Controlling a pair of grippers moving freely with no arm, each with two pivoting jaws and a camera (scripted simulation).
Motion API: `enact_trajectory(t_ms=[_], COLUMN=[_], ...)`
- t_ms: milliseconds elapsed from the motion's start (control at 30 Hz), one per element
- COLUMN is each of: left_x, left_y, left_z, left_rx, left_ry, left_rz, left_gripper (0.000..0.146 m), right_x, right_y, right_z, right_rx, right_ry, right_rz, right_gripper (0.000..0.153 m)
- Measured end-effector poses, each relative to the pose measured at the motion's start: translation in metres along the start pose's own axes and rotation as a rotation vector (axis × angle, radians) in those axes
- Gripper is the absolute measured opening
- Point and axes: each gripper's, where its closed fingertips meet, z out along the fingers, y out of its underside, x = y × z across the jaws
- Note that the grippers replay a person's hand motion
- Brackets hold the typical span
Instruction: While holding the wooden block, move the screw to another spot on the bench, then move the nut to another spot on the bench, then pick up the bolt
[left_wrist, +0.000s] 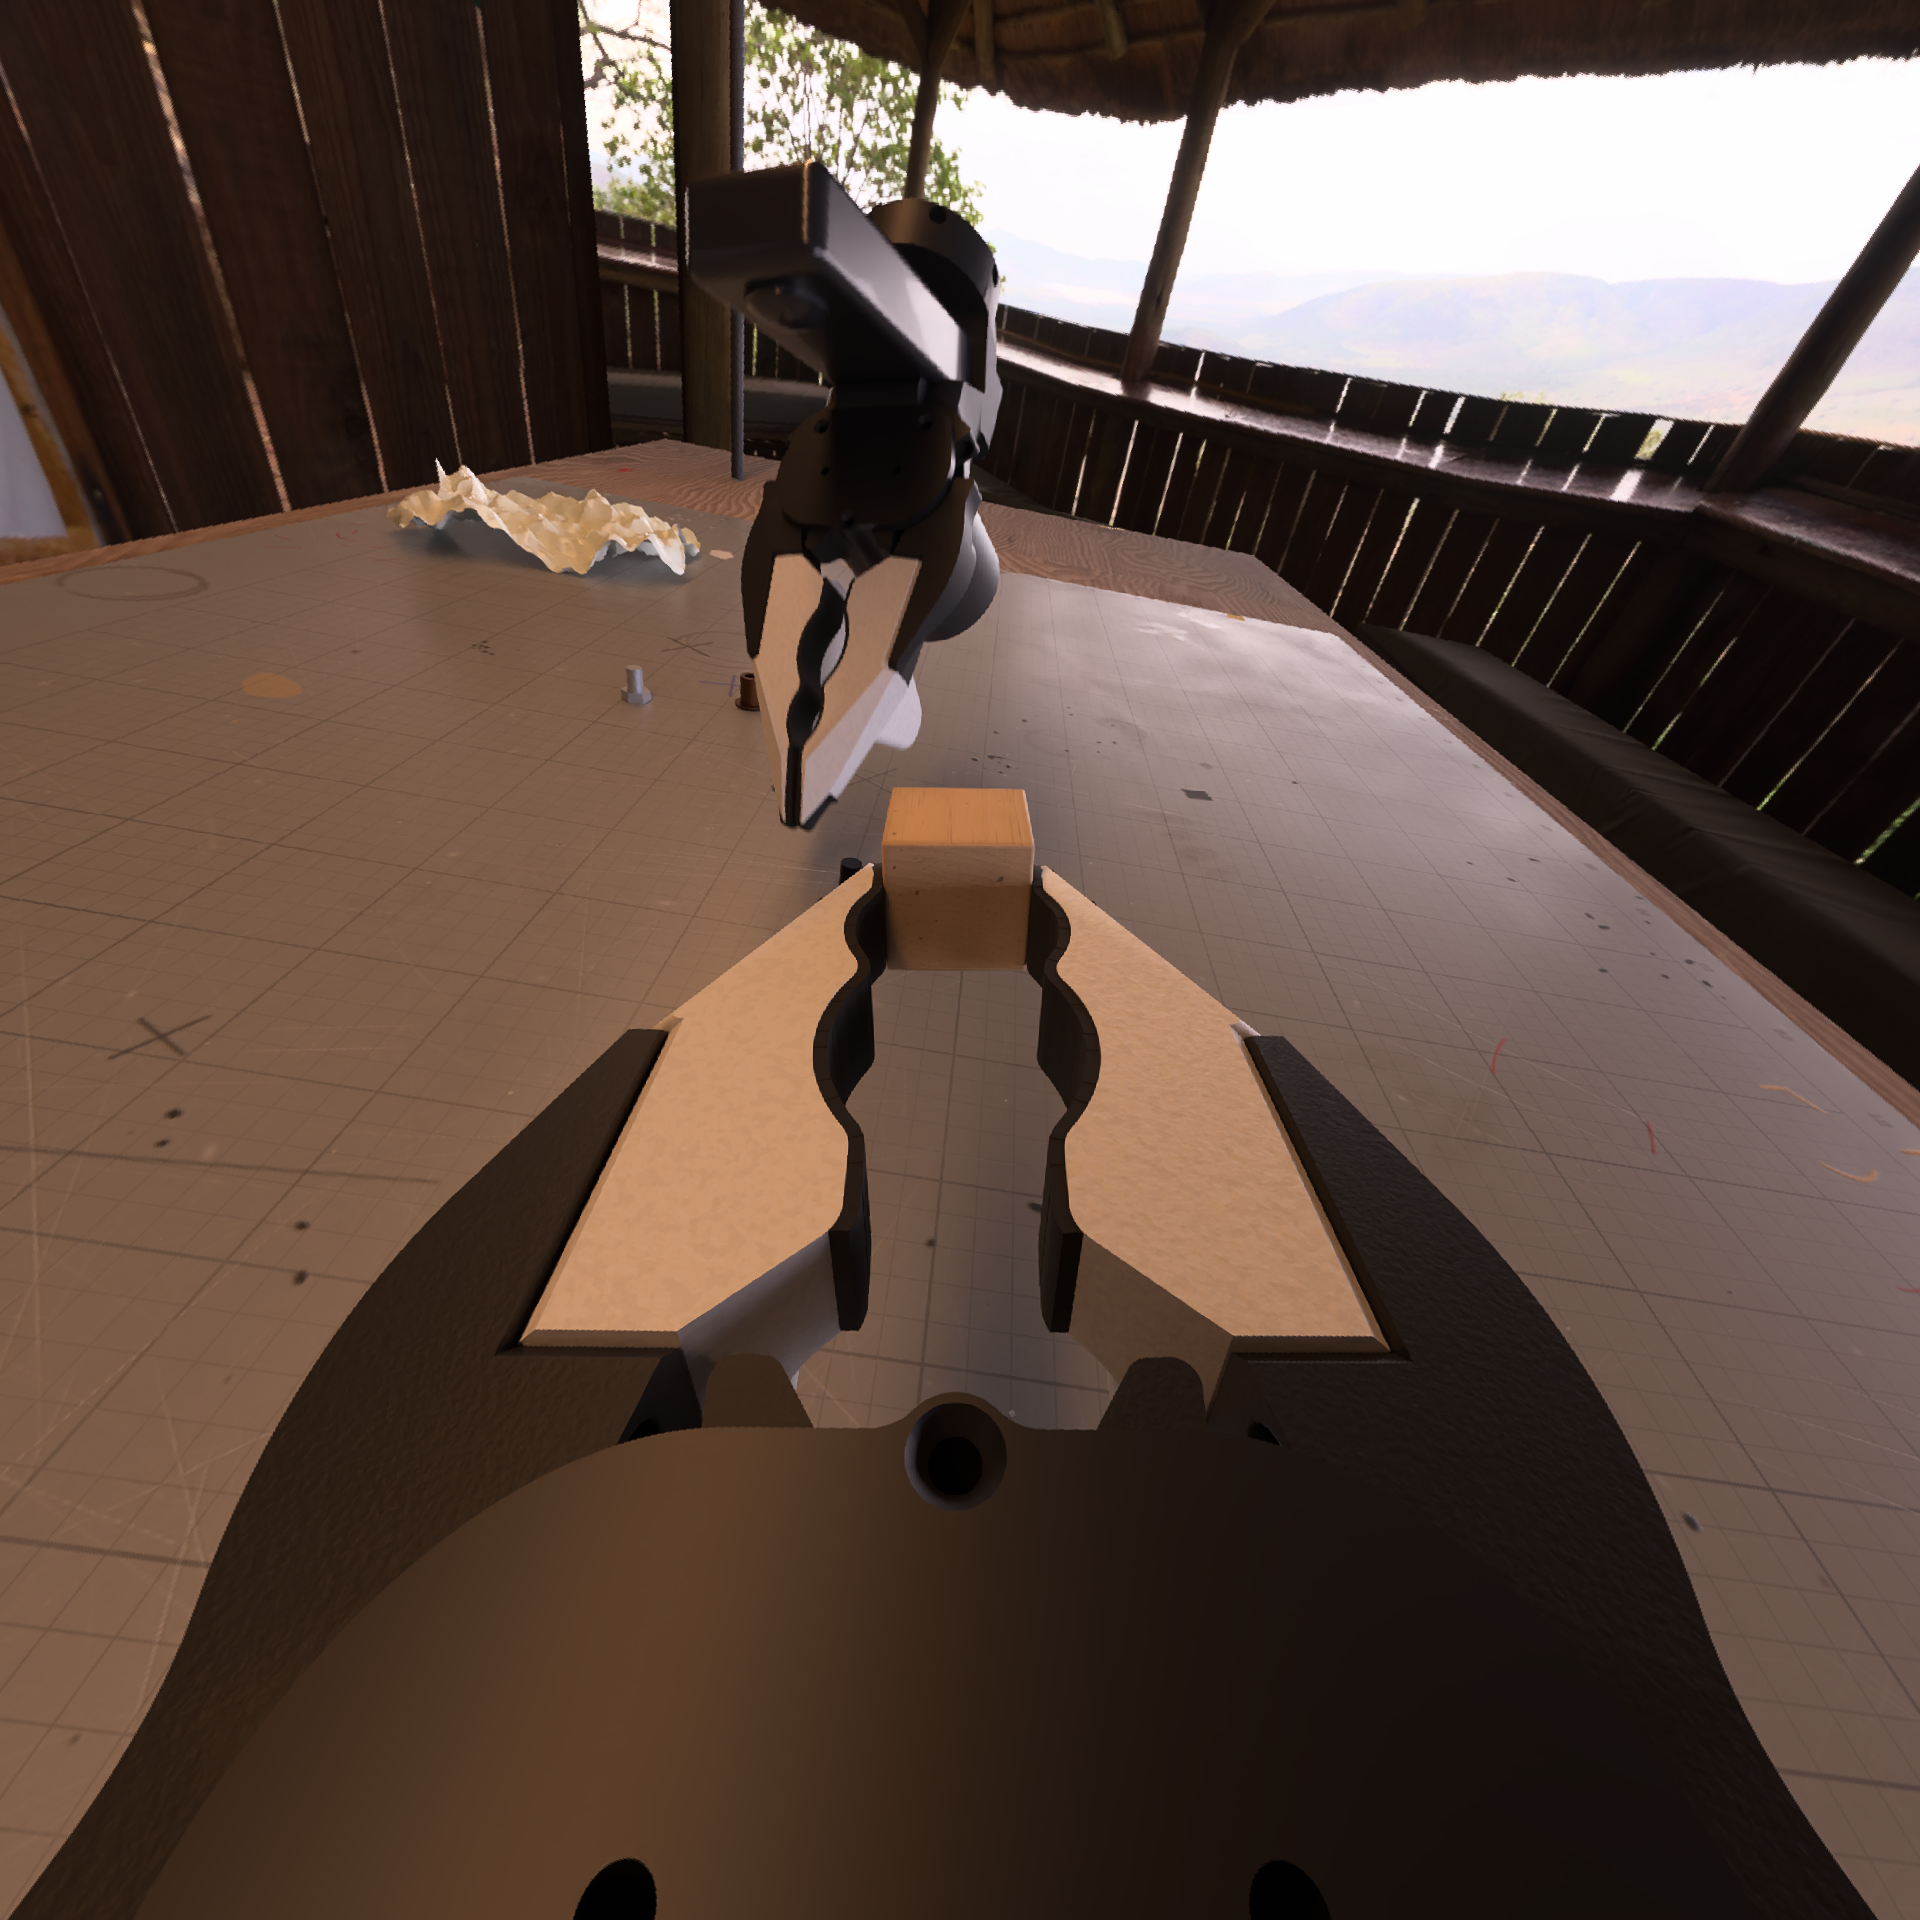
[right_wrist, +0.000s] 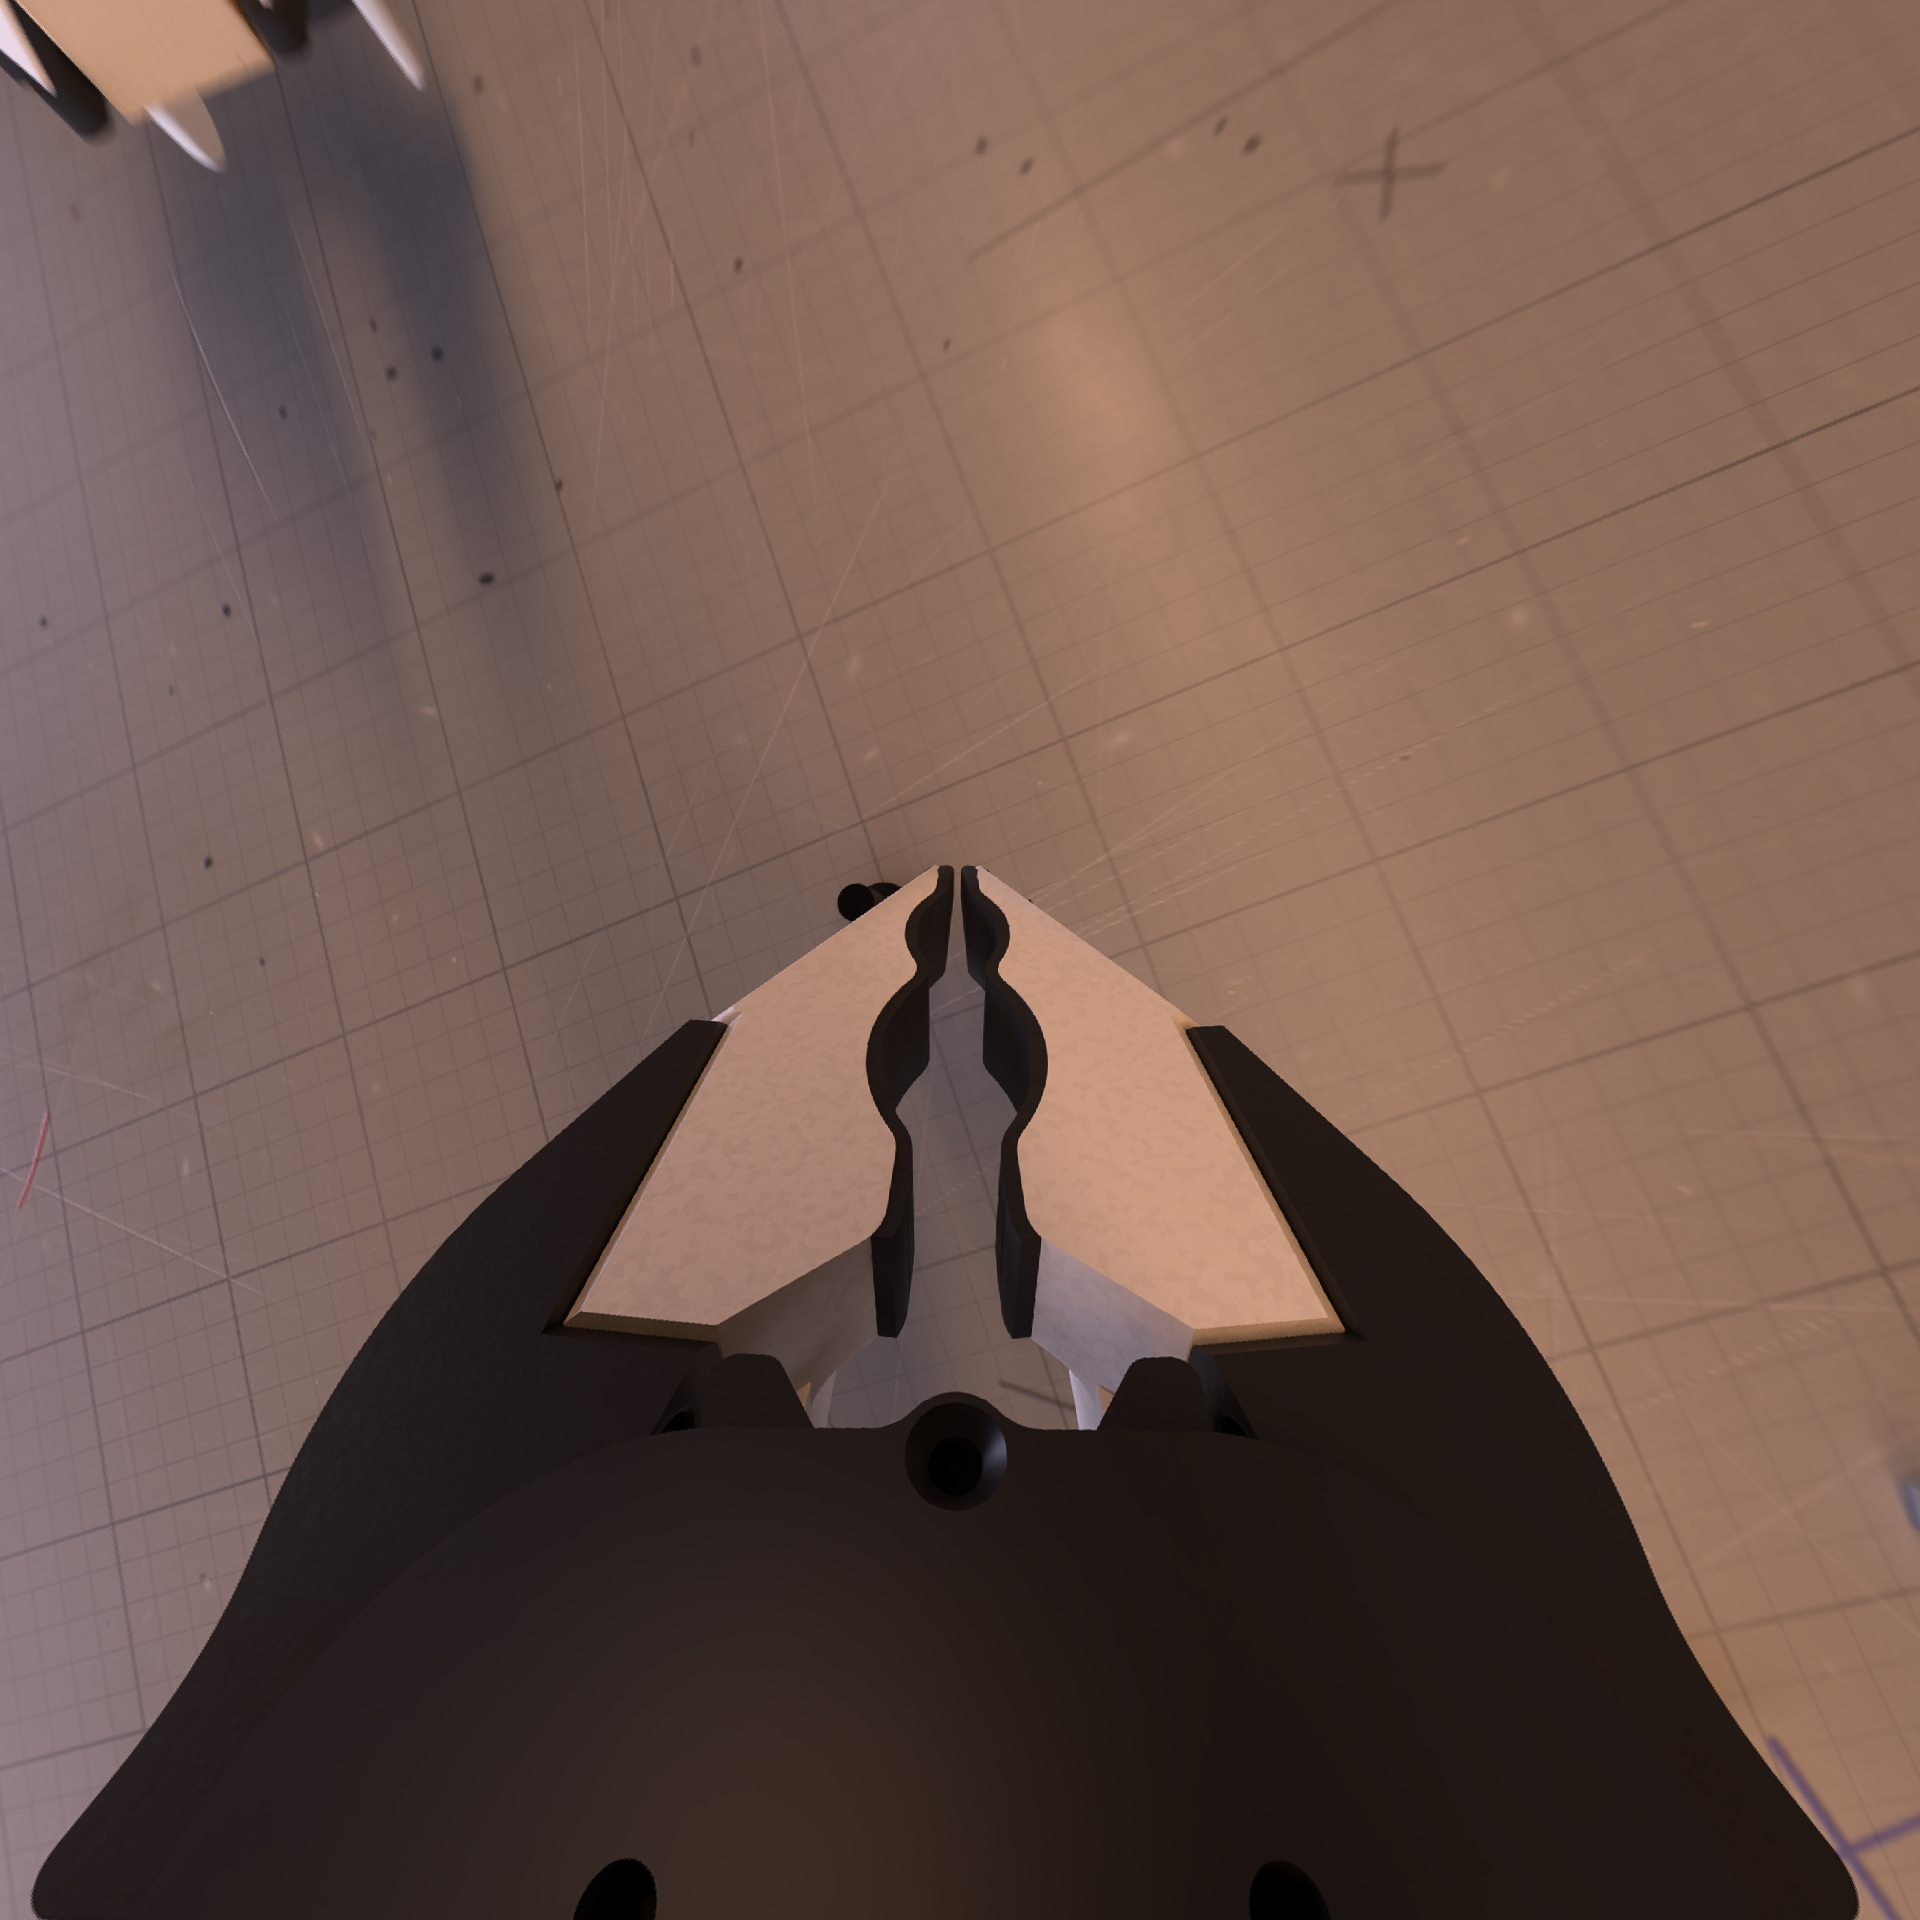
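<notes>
My left gripper (left_wrist: 956, 883) is shut on the wooden block (left_wrist: 956, 883), a pale cube held at the fingertips just above the bench. My right gripper (left_wrist: 798, 816) hangs tips-down just left of the block, jaws closed with nothing seen between them. In the right wrist view it (right_wrist: 956, 873) hovers over the grid mat. The small black screw (right_wrist: 857, 896) peeks out from behind its left fingertip and lies on the bench (left_wrist: 850, 864). The grey bolt (left_wrist: 635, 686) and the brown nut (left_wrist: 745, 691) stand farther back on the mat.
A crumpled cream cloth (left_wrist: 540, 525) lies at the far left of the bench. The grid mat (left_wrist: 312, 883) covers the bench, whose wooden edge (left_wrist: 1558, 790) runs along the right. The left gripper's fingers (right_wrist: 187, 114) show at the top left of the right wrist view.
</notes>
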Motion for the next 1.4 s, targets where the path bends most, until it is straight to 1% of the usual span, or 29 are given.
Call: enact_trajectory(t_ms=[100,200,367,467,633,767,867,933,1000,1133,1233,1300,1333,1400], left_x=[0.001,0.001,0.001,0.001,0.001,0.001,0.001,0.001,0.001,0.001,0.001,0.001,0.001,0.000], left_y=[0.000,0.000,0.000,0.000,0.000,0.000,0.000,0.000,0.000,0.000,0.000,0.000,0.000,0.000], left_z=[0.000,0.000,0.000,0.000,0.000,0.000,0.000,0.000,0.000,0.000,0.000,0.000,0.000,0.000], left_rx=[-0.001,-0.002,-0.003,-0.004,-0.003,-0.003,-0.002,-0.002,-0.003,-0.001,-0.004,-0.004,-0.004,-0.003], left_ry=[-0.001,-0.001,-0.001,-0.001,-0.001,-0.001,-0.001,-0.001,0.000,0.000,0.000,0.000,0.000,0.001], left_rz=[0.008,0.009,0.009,0.010,0.008,0.010,0.010,0.011,0.011,0.007,0.011,0.008,0.005,0.002], left_gripper=[0.026,0.026,0.026,0.026,0.026,0.026,0.026,0.026,0.026,0.026,0.026,0.026,0.026,0.026], right_x=[-0.002,-0.003,0.012,0.020,0.007,-0.005,-0.004,0.004,0.018,0.058,0.094,0.113,0.117,0.111], right_y=[0.008,0.009,0.011,0.023,0.023,0.023,0.022,0.021,0.023,0.038,0.044,0.053,0.058,0.068], right_z=[0.010,0.008,-0.003,-0.002,0.008,0.011,0.002,-0.012,-0.025,-0.061,-0.107,-0.129,-0.132,-0.122], right_rx=[-0.053,-0.043,-0.017,-0.057,-0.071,-0.077,-0.055,-0.020,0.004,-0.009,0.089,0.137,0.142,0.101], right_ry=[-0.010,-0.027,0.058,0.081,0.003,-0.067,-0.072,-0.033,0.044,0.280,0.519,0.643,0.661,0.568], right_rz=[0.007,0.025,0.023,0.054,0.051,0.054,0.068,0.086,0.105,0.150,0.242,0.322,0.354,0.381], right_gripper=[0.001,0.001,0.001,0.001,0.002,0.015,0.024,0.024,0.023,0.023,0.024,0.025,0.027,0.031])
